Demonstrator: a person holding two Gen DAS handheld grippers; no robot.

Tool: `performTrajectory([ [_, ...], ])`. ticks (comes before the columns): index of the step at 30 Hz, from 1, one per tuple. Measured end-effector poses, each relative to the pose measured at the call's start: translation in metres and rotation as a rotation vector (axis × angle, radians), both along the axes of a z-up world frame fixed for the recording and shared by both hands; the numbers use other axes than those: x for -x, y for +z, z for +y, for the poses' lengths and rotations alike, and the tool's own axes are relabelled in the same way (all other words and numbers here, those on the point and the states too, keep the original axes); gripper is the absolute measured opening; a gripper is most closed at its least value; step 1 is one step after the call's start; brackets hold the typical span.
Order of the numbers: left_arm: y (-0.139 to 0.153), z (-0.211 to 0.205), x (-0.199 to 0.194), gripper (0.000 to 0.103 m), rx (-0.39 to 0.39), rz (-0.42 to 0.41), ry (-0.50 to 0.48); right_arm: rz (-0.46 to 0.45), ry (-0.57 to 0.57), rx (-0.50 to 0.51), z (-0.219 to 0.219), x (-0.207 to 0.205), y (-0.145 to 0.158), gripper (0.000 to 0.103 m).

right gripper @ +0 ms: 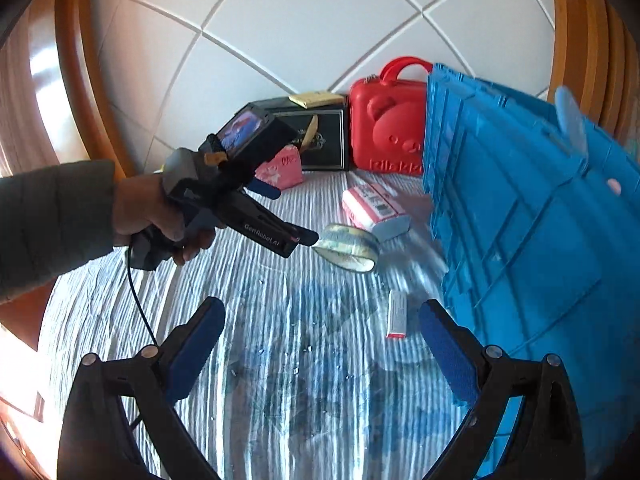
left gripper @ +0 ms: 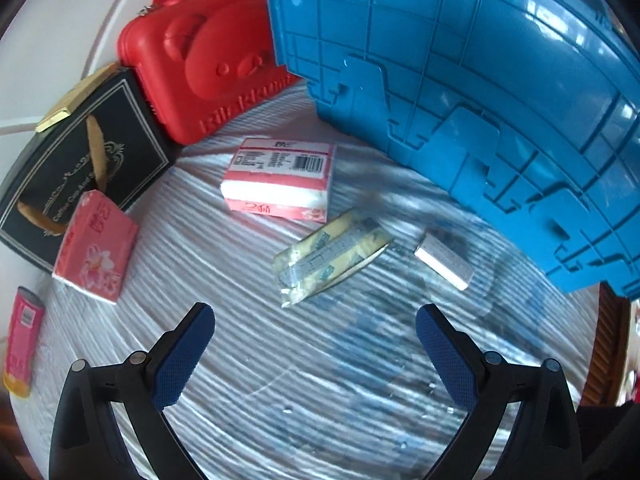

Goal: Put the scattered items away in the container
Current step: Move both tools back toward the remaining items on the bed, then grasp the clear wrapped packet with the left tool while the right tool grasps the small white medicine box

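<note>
My left gripper is open over the white ribbed cloth, with nothing between its fingers. Just beyond its tips lie a yellowish plastic packet, a small silver box and a red-and-white tissue pack. A pink tissue pack and a pink tube lie at the left. The blue crate rises at the right. My right gripper is open and empty, close to the small box beside the crate. In the right wrist view a hand holds the left gripper near the packet.
A red bear-faced case and a black gift box with a yellow pad on it stand at the back against the white tiled wall. Wooden frames flank the table. A cable hangs from the left gripper.
</note>
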State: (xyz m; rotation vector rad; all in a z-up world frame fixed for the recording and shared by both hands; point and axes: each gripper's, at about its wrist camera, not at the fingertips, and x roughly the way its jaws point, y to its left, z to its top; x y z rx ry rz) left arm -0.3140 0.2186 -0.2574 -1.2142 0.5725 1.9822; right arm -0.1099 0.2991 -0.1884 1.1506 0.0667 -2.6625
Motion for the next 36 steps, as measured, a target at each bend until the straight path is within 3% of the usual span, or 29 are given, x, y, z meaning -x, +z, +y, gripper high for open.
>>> performTrajectory([
  [4, -0.027, 0.014, 0.014, 0.102, -0.003, 0.003, -0.078, -0.046, -0.053, -0.023, -0.004, 0.017, -0.060, 0.099],
  [8, -0.047, 0.028, 0.024, 0.102, 0.008, 0.039, -0.147, -0.035, -0.137, -0.039, 0.006, 0.039, -0.102, 0.099],
  [15, -0.070, 0.044, 0.033, 0.102, -0.024, 0.021, -0.158, -0.029, -0.288, -0.054, 0.027, 0.073, -0.139, 0.099],
  [20, -0.076, 0.050, 0.031, 0.086, -0.035, 0.005, -0.148, -0.078, -0.325, -0.072, 0.036, 0.094, -0.159, 0.097],
  [22, -0.076, 0.050, 0.032, 0.080, -0.054, -0.025, -0.137, -0.113, -0.328, -0.078, 0.039, 0.101, -0.168, 0.085],
  [26, -0.079, 0.052, 0.026, 0.056, -0.055, -0.071, -0.151, -0.167, -0.326, -0.064, 0.046, 0.106, -0.179, 0.054],
  [28, -0.081, 0.051, 0.023, 0.053, -0.059, -0.085, -0.148, -0.159, -0.324, -0.061, 0.048, 0.105, -0.177, 0.048],
  [30, -0.080, 0.050, 0.021, 0.053, -0.075, -0.092, -0.145, -0.160, -0.311, -0.048, 0.047, 0.102, -0.178, 0.028],
  [36, -0.078, 0.050, 0.011, 0.052, -0.092, -0.079, -0.126, -0.161, -0.288, -0.018, 0.045, 0.098, -0.180, 0.028],
])
